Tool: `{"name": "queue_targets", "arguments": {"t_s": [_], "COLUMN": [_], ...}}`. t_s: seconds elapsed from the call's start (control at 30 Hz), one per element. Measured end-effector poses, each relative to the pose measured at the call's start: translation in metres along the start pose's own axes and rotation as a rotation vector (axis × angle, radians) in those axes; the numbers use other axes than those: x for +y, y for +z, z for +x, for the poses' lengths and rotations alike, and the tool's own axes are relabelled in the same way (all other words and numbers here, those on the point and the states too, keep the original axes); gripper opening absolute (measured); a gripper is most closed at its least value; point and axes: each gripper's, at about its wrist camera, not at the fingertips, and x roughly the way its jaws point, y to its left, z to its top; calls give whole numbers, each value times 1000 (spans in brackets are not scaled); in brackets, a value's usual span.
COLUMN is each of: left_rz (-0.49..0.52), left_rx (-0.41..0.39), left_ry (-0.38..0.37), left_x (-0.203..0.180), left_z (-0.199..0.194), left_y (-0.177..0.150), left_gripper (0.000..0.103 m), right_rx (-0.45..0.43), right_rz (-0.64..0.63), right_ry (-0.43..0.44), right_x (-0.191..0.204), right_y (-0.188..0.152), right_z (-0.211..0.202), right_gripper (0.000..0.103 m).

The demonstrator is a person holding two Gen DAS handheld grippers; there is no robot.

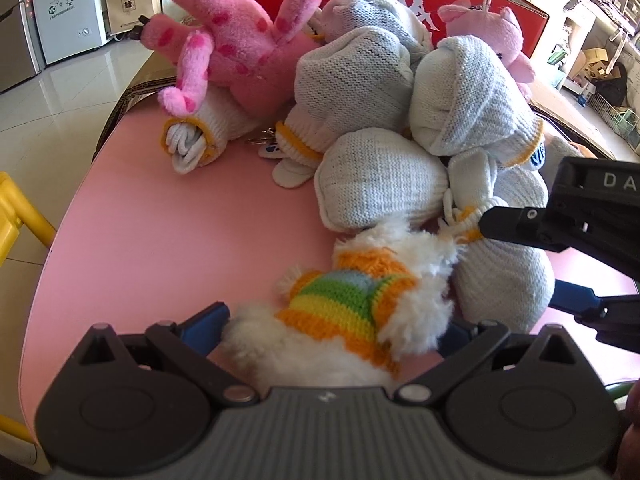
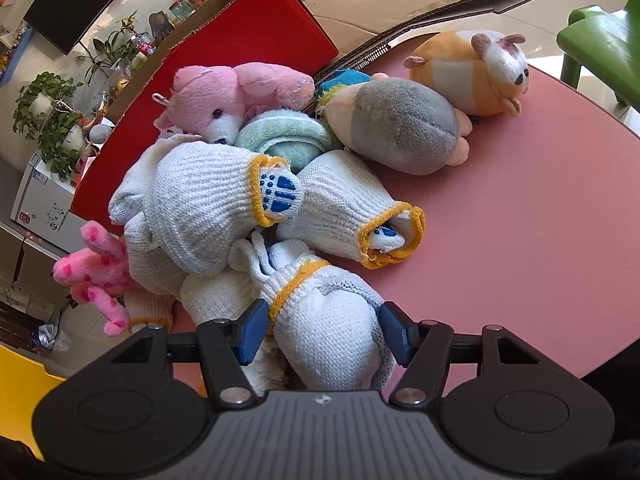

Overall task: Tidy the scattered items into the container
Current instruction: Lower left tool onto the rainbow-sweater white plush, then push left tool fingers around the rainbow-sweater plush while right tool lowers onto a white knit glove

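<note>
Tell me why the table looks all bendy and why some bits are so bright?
Left wrist view: the fisheye lens curves the pink table edge, and the window side at right is washed out with glare. Right wrist view: the red box and table rim bow outward too, sunlight whitens the floor at top, and the corners go black; the gloves stay sharp.

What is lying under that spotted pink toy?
The spotted pink toy lies on a rolled white glove with a yellow cuff and leans on other gloves. What lies deeper under it is hidden.
</note>
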Motion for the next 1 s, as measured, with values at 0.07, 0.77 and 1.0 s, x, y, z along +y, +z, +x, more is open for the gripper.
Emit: {"name": "queue_targets", "arguments": {"t_s": [0.07,0.77,1.0], "left_rz": [-7,-323,-330], "left_rx": [1,73,17], "left_ry": [16,123,1], "left_x": [1,86,79], "left_z": [-2,-25,-33], "left_y": [-2,-16,-3], "left_gripper": [103,103,103], "right_rx": [7,93,72], "right_rz": [17,67,80], "right_ry": [-7,18,20], "right_x": [-1,-7,-12], "right_y": [-1,-16,-14], "right_z": [-3,-26,-32], "right_gripper": [59,53,54]}}
